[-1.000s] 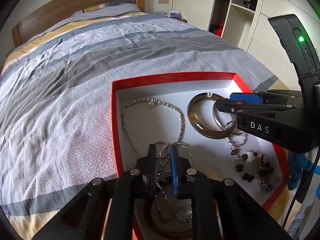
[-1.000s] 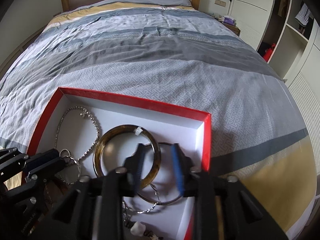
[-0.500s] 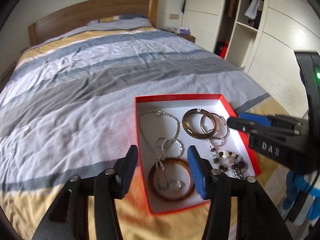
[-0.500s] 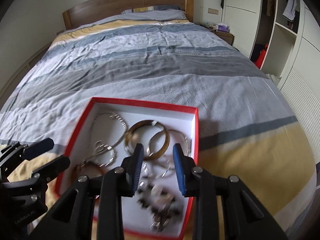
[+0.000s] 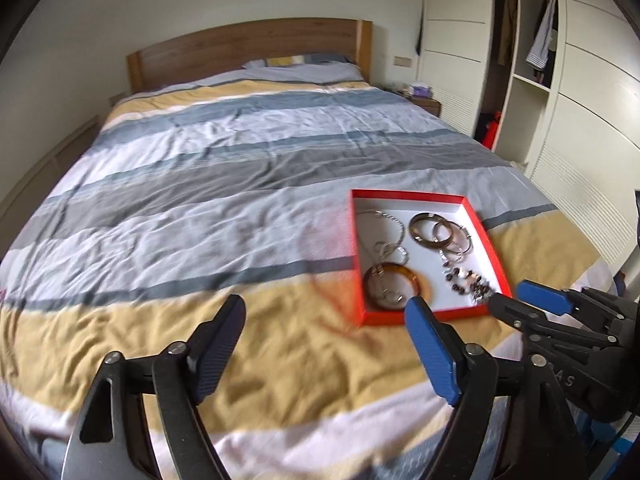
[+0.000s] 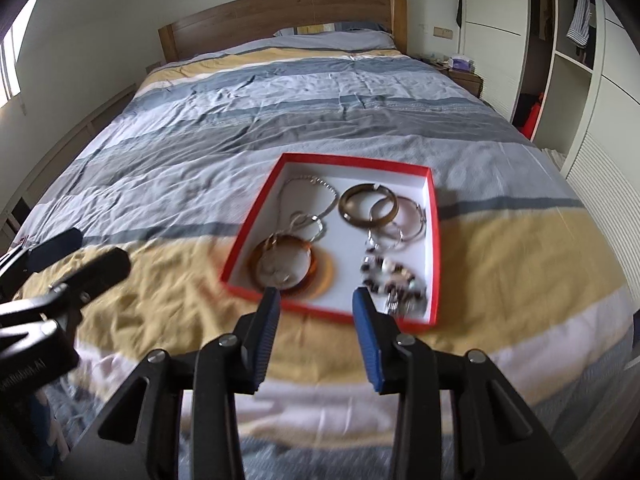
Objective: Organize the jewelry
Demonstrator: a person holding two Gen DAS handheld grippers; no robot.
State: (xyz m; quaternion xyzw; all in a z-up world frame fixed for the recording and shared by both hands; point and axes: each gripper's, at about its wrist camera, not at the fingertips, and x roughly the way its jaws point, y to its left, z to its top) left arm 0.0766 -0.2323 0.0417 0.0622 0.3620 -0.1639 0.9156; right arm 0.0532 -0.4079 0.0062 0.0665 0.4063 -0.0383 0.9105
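- Hovering over the yellow band of the duvet [image 5: 320, 360], left gripper [image 5: 324, 332] had its jaws spread wide with nothing between them; they had just been opening.
- Right gripper [image 6: 314, 312] sat at a narrower gap, jaws also just opening, also empty; no pad touched any jewelry.
- Both tools were clear of the red tray [image 6: 332, 312], short of its near rim and above the bed.
- Key relation: tray lay ahead of both. In the right wrist view it was nearly dead ahead of the tips, so I judged the right hand the nearer one; in the left wrist view it sat ahead and off to the right, with the right gripper's tips [image 5: 520, 296] just beside the tray's near right corner.
- Tray's long axis ran roughly away from the tools, toward the headboard [image 6: 280, 16].
- Near end of tray: amber bangle [image 6: 292, 264] on the left with a chain draped over it, dark bead cluster [image 6: 392, 276] on the right.
- Mid tray: thin silver hoops [image 6: 396, 224].
- Far end: brown bangle [image 6: 368, 208] and silver necklace [image 6: 308, 196].
- Everything looked in the tray already; likely finished or near it.
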